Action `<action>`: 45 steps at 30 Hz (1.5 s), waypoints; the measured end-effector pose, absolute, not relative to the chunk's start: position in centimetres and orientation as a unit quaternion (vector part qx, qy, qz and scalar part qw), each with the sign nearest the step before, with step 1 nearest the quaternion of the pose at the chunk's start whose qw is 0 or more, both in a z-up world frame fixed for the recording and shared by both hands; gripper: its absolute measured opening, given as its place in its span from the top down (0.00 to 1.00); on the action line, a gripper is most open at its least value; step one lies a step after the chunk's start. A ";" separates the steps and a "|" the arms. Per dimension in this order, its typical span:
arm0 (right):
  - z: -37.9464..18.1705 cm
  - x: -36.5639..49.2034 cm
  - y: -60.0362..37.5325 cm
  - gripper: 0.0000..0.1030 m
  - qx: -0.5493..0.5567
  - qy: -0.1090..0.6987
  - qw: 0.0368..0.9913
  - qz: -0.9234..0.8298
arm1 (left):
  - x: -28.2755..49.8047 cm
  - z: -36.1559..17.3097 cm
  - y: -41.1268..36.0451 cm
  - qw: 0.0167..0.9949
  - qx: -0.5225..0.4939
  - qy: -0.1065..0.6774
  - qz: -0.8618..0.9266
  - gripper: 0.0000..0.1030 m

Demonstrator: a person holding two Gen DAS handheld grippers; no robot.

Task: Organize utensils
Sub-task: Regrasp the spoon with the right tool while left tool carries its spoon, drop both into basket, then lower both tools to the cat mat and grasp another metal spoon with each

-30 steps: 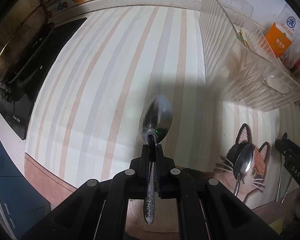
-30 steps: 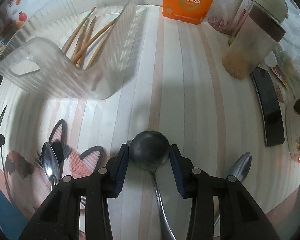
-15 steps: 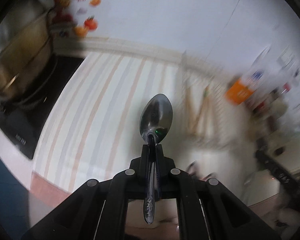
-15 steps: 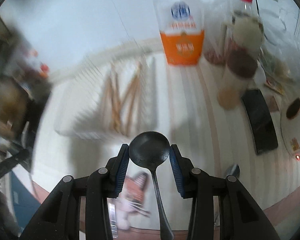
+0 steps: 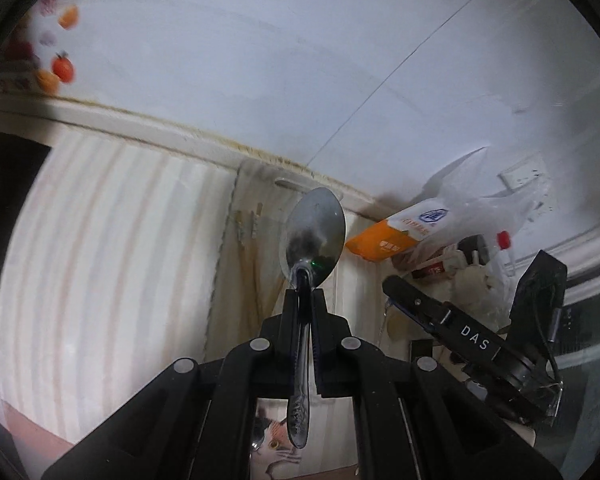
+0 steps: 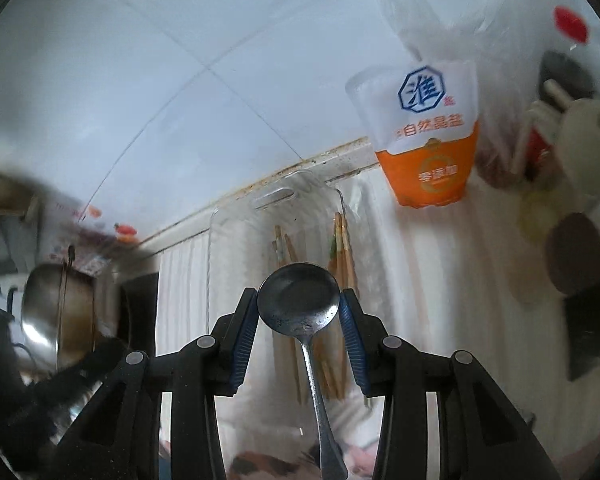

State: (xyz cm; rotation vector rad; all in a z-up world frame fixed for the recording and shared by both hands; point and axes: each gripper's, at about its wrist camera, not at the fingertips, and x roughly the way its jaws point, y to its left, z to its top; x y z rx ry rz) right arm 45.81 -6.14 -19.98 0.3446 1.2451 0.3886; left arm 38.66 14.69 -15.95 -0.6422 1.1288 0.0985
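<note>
Here, transport step: my left claw [image 5: 305, 296] clamps oval spoon [image 5: 314, 232] by neck; my right claw [image 6: 298, 312] grips round spoon [image 6: 299, 304] bowl. Both aloft before clear organizer [image 6: 236, 256] holding chopsticks [image 6: 342, 248]. Next: lower into free compartment.

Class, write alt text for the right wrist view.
The right gripper holds a round-bowled metal spoon by its bowl, raised before a clear plastic organizer bin holding wooden chopsticks; an orange-and-white salt bag stands behind.
</note>
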 end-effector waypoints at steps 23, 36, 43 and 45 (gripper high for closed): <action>-20.0 35.6 -19.1 0.24 0.109 0.536 0.836 0.053 | 29.8 -17.8 11.9 0.826 -0.123 0.512 0.199 0.00; -33.0 31.0 -23.4 0.35 0.059 0.637 0.768 -0.022 | 25.3 -31.4 4.9 0.738 -0.112 0.647 0.156 0.01; -33.9 30.6 -21.3 0.51 -0.009 0.613 0.789 -0.036 | 26.6 -33.7 2.2 0.737 -0.115 0.655 0.121 0.13; -33.8 30.5 -21.1 0.66 -0.012 0.605 0.795 -0.037 | 27.1 -34.2 1.5 0.735 -0.105 0.659 0.119 0.27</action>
